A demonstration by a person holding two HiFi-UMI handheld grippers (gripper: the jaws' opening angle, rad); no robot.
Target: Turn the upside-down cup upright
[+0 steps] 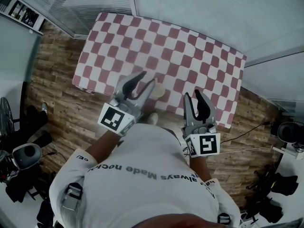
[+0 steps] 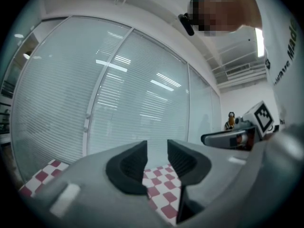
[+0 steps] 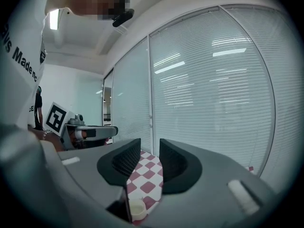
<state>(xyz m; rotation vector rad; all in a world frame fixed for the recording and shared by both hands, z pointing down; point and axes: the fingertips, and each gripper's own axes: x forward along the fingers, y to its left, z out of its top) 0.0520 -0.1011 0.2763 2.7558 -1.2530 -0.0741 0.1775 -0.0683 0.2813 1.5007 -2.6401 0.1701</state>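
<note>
A small cream cup (image 1: 159, 92) stands on the red-and-white checked table (image 1: 190, 51), close to its near edge. In the head view it lies just right of my left gripper (image 1: 145, 80), whose finger hides part of it. I cannot tell which way up the cup is. The right gripper view shows the cup (image 3: 137, 209) low down, under the jaws. My left gripper (image 2: 156, 148) has its jaws close together with nothing between them. My right gripper (image 1: 192, 95) hangs over the table's near edge, to the right of the cup. Its jaws (image 3: 150, 146) are also close together and empty.
Glass walls with blinds (image 1: 199, 8) stand right behind the table. The floor (image 1: 57, 80) is wood planks. Dark equipment (image 1: 23, 156) sits on the floor at the left, more gear (image 1: 287, 132) at the right, and a cable (image 1: 242, 134) runs across the floor.
</note>
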